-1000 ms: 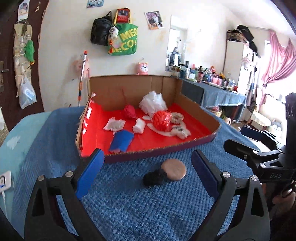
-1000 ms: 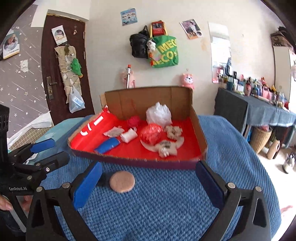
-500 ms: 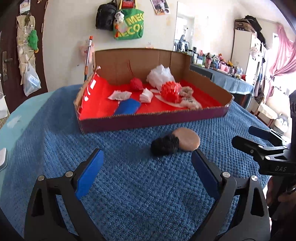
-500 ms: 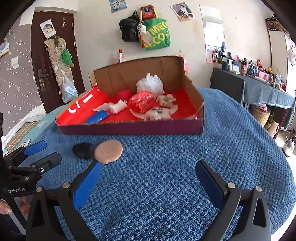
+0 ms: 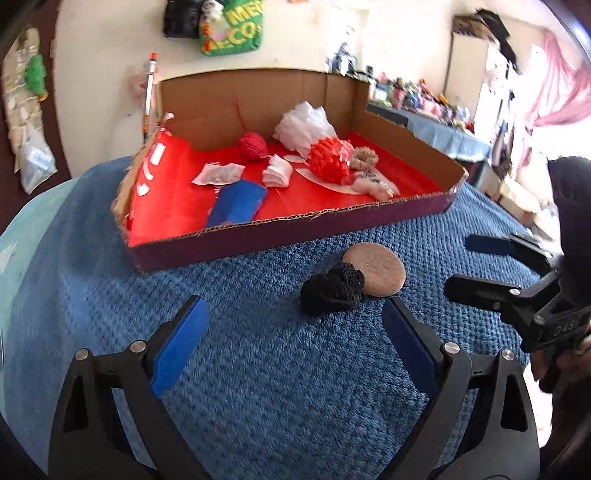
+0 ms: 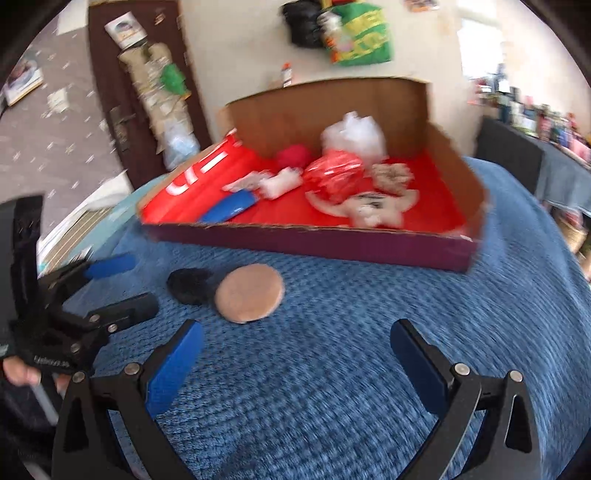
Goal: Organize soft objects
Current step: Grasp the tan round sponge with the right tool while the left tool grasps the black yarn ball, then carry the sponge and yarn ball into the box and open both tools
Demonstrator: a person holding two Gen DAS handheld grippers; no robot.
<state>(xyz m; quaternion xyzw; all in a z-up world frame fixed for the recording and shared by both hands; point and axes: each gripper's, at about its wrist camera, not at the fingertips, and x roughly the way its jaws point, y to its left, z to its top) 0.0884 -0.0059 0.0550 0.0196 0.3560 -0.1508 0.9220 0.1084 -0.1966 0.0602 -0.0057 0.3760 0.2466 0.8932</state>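
Observation:
A black mesh ball (image 5: 332, 290) (image 6: 190, 286) and a round tan pad (image 5: 376, 268) (image 6: 250, 292) lie touching on the blue blanket, just in front of the cardboard box (image 5: 288, 232) (image 6: 314, 242). Inside the red-lined box lie a red net ball (image 5: 328, 162), a white plastic bag (image 5: 304, 127), a red yarn ball (image 5: 253, 146), a blue pouch (image 5: 236, 208), white tissue and a plush toy (image 5: 373, 182). My left gripper (image 5: 293, 339) is open, close behind the black ball. My right gripper (image 6: 295, 360) is open, near the tan pad, and appears at the right (image 5: 491, 269) in the left wrist view.
The blue blanket (image 5: 277, 387) covers a rounded surface that drops away at the sides. A wall with hanging bags (image 5: 221, 26) and a dark door (image 6: 147, 92) stand behind the box. A cluttered shelf (image 5: 424, 96) is at the right.
Both grippers have lowered and moved forward toward the black ball and tan pad, which now look larger and closer. The right wrist view is blurred from motion. Both grippers stay open.

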